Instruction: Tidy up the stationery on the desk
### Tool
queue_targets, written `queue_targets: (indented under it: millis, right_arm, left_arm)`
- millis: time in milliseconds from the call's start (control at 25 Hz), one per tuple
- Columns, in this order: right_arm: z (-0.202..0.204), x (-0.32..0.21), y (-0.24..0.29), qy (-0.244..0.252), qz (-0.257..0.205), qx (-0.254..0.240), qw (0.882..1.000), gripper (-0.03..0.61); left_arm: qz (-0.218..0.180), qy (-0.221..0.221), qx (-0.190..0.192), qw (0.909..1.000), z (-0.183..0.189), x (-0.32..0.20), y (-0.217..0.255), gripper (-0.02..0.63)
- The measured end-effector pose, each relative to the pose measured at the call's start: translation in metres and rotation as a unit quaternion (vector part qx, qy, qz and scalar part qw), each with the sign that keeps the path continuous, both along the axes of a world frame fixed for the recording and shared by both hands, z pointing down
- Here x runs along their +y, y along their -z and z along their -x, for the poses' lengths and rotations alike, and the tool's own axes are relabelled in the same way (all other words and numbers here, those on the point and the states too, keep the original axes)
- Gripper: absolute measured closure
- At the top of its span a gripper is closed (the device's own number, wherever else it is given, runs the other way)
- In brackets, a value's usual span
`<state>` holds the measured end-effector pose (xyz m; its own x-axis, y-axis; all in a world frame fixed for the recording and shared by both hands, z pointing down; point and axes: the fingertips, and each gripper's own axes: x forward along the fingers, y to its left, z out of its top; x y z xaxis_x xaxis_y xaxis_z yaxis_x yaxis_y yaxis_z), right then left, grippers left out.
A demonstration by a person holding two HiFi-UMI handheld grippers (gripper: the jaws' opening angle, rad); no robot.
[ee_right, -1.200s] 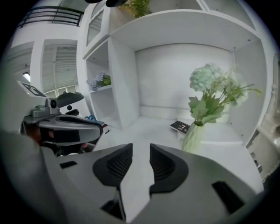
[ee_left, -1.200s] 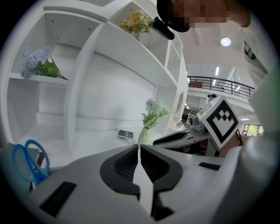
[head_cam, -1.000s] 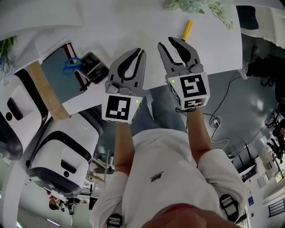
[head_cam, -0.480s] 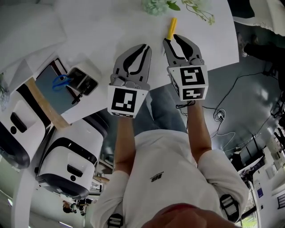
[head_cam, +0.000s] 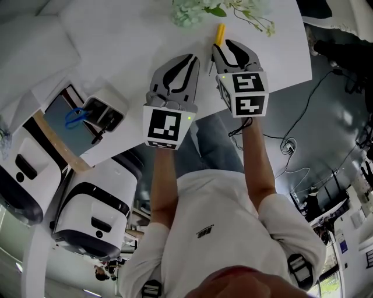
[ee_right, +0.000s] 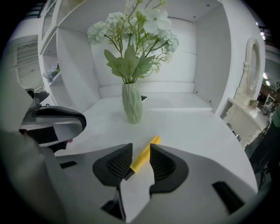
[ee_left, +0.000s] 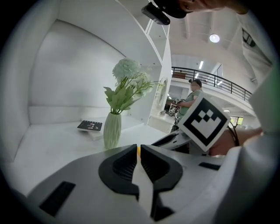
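A yellow marker [head_cam: 220,34] lies on the white desk [head_cam: 116,52], close in front of a green vase of pale flowers [head_cam: 192,9]. My right gripper [head_cam: 227,48] is open by a narrow gap just short of the marker. In the right gripper view, the marker [ee_right: 154,141] shows through that gap, flat on the desk, with the vase [ee_right: 132,105] behind it. My left gripper [head_cam: 185,61] hovers beside the right one, shut with nothing in it. In the left gripper view its jaws [ee_left: 138,147] meet, and a sliver of yellow shows beyond them.
A holder with blue-handled scissors [head_cam: 87,113] stands on a blue pad [head_cam: 58,125] at the desk's left edge. White rounded units [head_cam: 87,209] stand below that edge. A small dark box on a white book [ee_left: 89,126] lies behind the vase. A mirror [ee_right: 251,65] stands at the right.
Both grippers have moved forward across the desk towards the marker and the vase. The right gripper's tips have come close to the marker's near end.
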<state>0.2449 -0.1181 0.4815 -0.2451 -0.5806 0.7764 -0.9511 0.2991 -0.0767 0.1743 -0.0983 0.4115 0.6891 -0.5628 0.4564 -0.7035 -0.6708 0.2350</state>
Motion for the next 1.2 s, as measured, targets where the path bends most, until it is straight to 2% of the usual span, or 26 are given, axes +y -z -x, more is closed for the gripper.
queue_targets:
  millis: [440,720,800,1200]
  right_arm:
    - [-0.001,-0.005,-0.030,-0.017,0.051,-0.021,0.998,0.451]
    - [0.004,-0.015,-0.036,-0.025,0.066,-0.033,0.997,0.469]
    - [0.006,-0.016,-0.036,-0.023,0.063,-0.031,0.997,0.506]
    - [0.043,0.001,-0.008,0.021,-0.006,-0.034,0.999,0.511]
  left_arm:
    - [0.007,0.011,0.008,0.9999,0.005,-0.001,-0.002,0.614]
    - [0.012,0.024,0.012,0.9996,0.018,0.005,-0.002,0.614]
    - [0.011,0.027,0.013,0.9995,0.022,0.007,-0.001,0.614]
    - [0.001,0.049,0.018,0.9986,0.052,0.018,0.010,0.614]
